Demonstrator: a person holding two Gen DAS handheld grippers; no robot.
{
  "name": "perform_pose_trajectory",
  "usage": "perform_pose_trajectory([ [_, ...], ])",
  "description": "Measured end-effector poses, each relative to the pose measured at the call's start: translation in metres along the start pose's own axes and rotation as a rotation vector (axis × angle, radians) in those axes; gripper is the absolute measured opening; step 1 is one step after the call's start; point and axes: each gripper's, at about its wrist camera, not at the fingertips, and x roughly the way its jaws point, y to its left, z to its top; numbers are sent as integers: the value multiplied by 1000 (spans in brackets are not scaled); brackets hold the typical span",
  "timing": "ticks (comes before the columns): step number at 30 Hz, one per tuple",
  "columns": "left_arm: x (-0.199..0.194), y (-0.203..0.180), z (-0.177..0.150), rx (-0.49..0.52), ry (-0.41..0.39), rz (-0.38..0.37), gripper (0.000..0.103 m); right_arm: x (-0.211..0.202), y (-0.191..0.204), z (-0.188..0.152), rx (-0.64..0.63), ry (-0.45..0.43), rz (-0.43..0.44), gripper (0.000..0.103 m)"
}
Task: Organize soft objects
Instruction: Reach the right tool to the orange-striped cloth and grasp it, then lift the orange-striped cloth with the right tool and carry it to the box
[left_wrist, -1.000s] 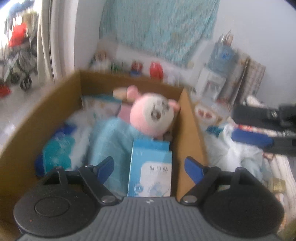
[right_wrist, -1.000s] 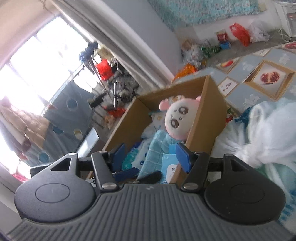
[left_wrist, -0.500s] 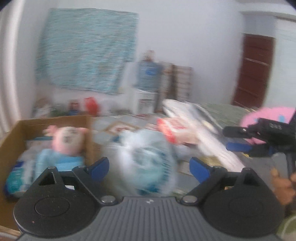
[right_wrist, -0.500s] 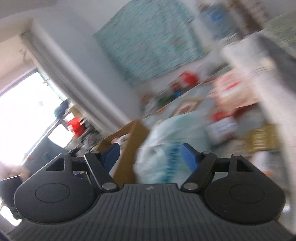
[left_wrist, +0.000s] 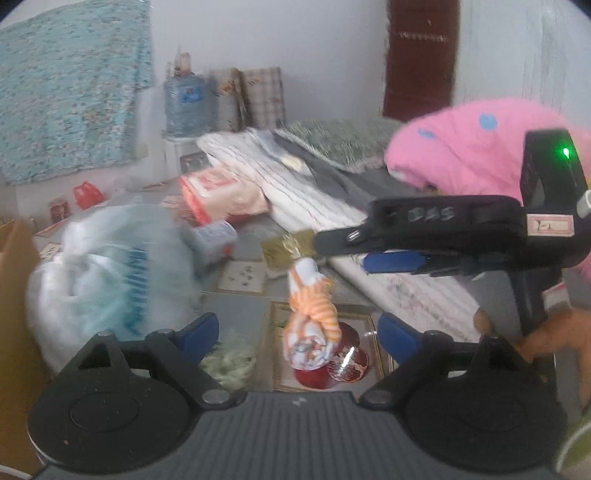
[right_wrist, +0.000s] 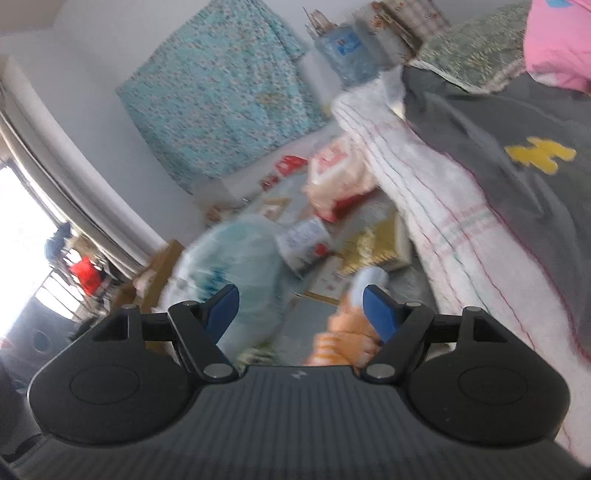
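orange striped plush (left_wrist: 314, 295) on floor; both hand-held grippers tilted down, jaws apart, empty.

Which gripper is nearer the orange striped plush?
Right. The right gripper hovers just beside the plush's top, jaws open. The left gripper frames the plush between open jaws, but from farther back.
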Motion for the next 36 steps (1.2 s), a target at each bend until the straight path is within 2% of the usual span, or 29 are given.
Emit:
perform_pose_trajectory([
  [6,42,-12,-5,53,64,13,84,23,-22,-11,61,56,3,62],
  [14,74,-13,1,69,124,-5,82,47,-39,-18,146,113,28,50],
  [19,91,-13,1,45,160,0,66,56,-43,-21,180,126,60,48],
  [21,96,-12,0,38,175,0,52,58,-44,-22,180,124,64,47],
  [22,97,-12,-1,36,179,2,49,58,-43,-22,177,123,65,47],
  [28,87,-15,0,41,149,11,42,52,-43,-20,192,112,91,44],
  [36,28,-11,15,61,11,16,42,15,0,-4,98,29,156,44],
])
